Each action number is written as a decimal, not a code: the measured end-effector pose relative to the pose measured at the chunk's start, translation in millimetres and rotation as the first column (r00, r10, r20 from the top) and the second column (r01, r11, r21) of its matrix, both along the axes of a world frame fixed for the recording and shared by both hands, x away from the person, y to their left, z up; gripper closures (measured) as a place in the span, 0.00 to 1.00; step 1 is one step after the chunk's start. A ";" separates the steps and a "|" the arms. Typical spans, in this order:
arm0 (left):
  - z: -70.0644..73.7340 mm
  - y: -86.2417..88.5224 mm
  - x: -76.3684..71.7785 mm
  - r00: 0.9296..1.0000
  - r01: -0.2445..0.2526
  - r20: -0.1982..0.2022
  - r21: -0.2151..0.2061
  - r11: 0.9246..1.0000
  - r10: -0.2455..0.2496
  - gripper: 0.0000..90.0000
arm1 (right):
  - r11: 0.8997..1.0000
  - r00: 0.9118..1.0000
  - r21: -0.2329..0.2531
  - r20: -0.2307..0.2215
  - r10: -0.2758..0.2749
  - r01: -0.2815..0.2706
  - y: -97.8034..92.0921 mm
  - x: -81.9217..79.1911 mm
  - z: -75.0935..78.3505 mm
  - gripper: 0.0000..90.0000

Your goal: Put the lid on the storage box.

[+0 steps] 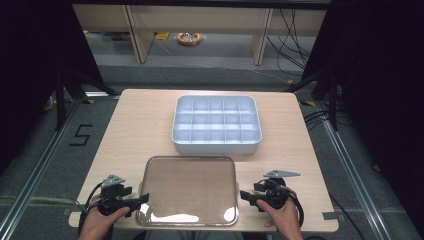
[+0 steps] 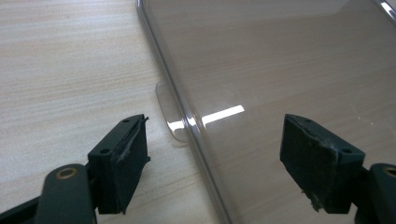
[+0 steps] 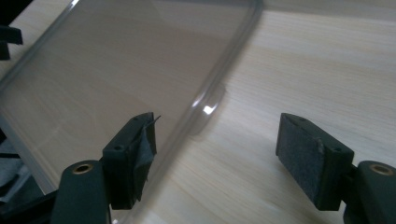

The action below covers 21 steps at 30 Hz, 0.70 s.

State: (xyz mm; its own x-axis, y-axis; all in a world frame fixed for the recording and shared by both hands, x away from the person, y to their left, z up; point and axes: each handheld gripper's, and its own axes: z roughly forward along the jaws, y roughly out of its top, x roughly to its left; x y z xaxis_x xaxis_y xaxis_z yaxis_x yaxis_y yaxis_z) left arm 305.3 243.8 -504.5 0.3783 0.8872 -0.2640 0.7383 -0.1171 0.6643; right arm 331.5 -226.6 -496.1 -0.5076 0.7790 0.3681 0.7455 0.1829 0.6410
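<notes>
**Two grippers flank a clear lid**

A transparent lid [image 1: 187, 191] lies flat at the counter's [image 1: 130, 130] near edge. A white compartment tray [image 1: 216, 124] sits behind it, toward the far edge. The left gripper [image 1: 135, 202] and right gripper [image 1: 246, 196] each have fingers spread wide astride the lid's side rims.

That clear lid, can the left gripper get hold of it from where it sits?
Probably yes. The left gripper is open, its jaws straddling the lid's edge near the small tab, and nothing lies between them on the table.
</notes>
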 end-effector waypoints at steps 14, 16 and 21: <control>-0.1 4.1 -0.4 1.000 0.028 -0.001 0.026 0.999 -0.028 0.45 | 1.000 0.999 0.013 -0.041 0.025 -0.024 27.5 12.8 -5.3 0.35; -0.3 4.4 0.1 1.000 0.030 -0.004 0.025 0.999 -0.030 0.47 | 1.000 0.999 0.005 -0.041 0.024 -0.024 28.1 13.2 -4.7 0.35; -1.8 2.2 3.7 0.999 0.046 -0.007 0.026 0.999 -0.046 0.55 | 1.000 0.999 0.006 -0.036 0.019 -0.018 29.7 15.3 -3.8 0.36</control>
